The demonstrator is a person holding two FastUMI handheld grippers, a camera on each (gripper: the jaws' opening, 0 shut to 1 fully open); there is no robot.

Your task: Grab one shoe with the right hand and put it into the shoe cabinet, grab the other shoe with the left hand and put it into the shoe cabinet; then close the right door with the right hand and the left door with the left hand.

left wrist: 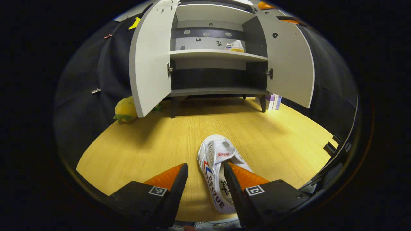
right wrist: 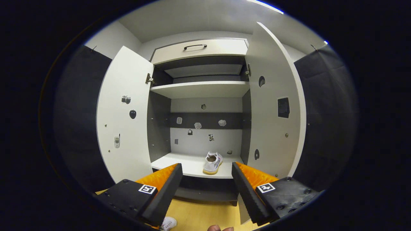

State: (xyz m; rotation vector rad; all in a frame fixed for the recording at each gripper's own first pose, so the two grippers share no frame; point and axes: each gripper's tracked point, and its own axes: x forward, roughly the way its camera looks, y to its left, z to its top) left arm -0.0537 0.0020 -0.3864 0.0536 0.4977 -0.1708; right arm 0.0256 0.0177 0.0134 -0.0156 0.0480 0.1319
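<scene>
A white canvas shoe (left wrist: 215, 160) lies on the wooden floor (left wrist: 144, 150), toe pointing toward the cabinet. My left gripper (left wrist: 205, 165) is open over its heel end: one finger stands left of the shoe and the other overlaps its opening. I cannot tell if they touch. The second white shoe (right wrist: 213, 163) stands on the cabinet's middle shelf (right wrist: 189, 165), toward the right, and is the shoe (left wrist: 234, 46) in the left gripper view. My right gripper (right wrist: 206, 165) hangs open in front of that shelf, apart from the shoe. The left door (left wrist: 151, 61) and right door (left wrist: 289, 64) stand wide open.
A yellow plush toy (left wrist: 125, 110) sits behind the left door. Books (left wrist: 273, 101) lean beside the cabinet's right leg. A drawer with a handle (right wrist: 195, 47) tops the cabinet. Black hardware (left wrist: 334, 147) lines the floor's right edge.
</scene>
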